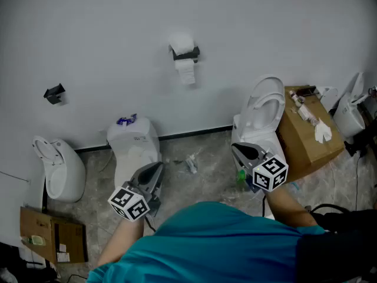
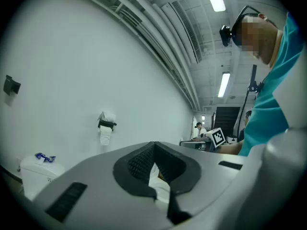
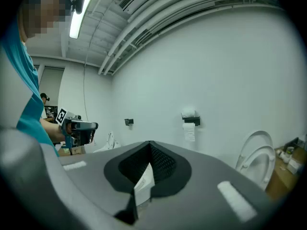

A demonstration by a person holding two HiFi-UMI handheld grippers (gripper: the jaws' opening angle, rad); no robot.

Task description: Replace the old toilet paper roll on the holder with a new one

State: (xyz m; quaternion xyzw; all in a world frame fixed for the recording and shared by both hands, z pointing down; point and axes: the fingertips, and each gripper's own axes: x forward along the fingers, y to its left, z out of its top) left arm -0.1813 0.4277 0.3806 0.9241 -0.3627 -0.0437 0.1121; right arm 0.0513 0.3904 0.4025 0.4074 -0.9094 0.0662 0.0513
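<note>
A black toilet paper holder (image 1: 187,55) is fixed high on the white wall. A white roll (image 1: 181,42) rests on top of it and a strip of paper (image 1: 187,73) hangs below. The holder (image 2: 107,124) also shows far off in the left gripper view, and the holder (image 3: 192,121) in the right gripper view. My left gripper (image 1: 159,165) is low at the left, shut and empty, pointing level at the wall. My right gripper (image 1: 235,147) is low at the right, also shut with nothing in it. Both are well short of the holder.
A white toilet tank (image 1: 133,138) with a small blue item (image 1: 126,121) stands below left of the holder. An open-lid toilet (image 1: 264,107) and a cardboard box (image 1: 308,135) stand at the right. A second black wall bracket (image 1: 54,93) and another white fixture (image 1: 59,168) are at the left.
</note>
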